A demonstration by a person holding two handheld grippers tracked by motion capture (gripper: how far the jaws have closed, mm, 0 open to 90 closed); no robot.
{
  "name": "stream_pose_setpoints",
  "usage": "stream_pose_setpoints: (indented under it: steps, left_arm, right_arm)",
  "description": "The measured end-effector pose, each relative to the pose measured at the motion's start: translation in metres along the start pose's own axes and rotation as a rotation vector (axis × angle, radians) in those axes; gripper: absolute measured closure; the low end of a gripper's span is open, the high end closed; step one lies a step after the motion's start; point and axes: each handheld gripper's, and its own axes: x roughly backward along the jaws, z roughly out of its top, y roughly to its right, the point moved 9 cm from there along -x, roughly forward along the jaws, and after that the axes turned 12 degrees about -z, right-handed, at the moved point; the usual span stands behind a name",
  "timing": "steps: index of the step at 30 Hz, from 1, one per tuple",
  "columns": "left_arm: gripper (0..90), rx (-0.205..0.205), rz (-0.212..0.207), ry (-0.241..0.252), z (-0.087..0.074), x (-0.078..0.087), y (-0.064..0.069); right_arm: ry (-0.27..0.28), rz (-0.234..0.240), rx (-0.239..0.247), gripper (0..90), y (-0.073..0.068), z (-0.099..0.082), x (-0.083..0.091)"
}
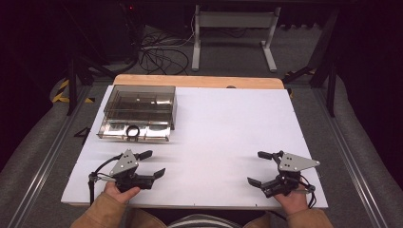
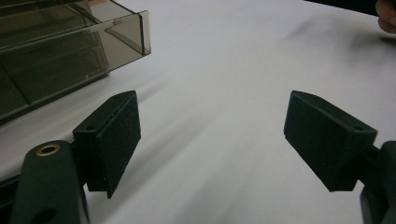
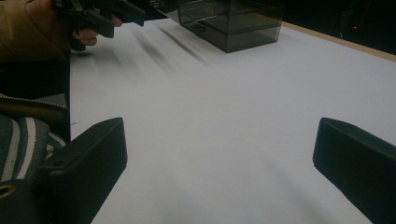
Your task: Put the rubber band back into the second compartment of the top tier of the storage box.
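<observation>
A smoked-plastic drawer box (image 1: 141,110) sits at the desk's (image 1: 228,123) eleven o'clock, its lower drawer (image 1: 134,131) pulled out toward the person, a small dark ring (image 1: 132,129) inside. At seven o'clock, the left gripper (image 1: 154,164) rests near the front edge, jaws spread wide and empty. At five o'clock, well apart, the right gripper (image 1: 259,167) likewise gapes, holding nothing.
</observation>
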Motion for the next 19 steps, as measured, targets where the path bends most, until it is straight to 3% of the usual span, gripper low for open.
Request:
stream_pose_setpoints:
  steps: [19]
  left_arm:
    - [19.4, -0.008, 0.005, -0.001, 0.0012, 0.0015, -0.0004]
  right_arm:
    - [-0.001, 0.000, 0.004, 3.5, -0.0002, -0.0003, -0.0003]
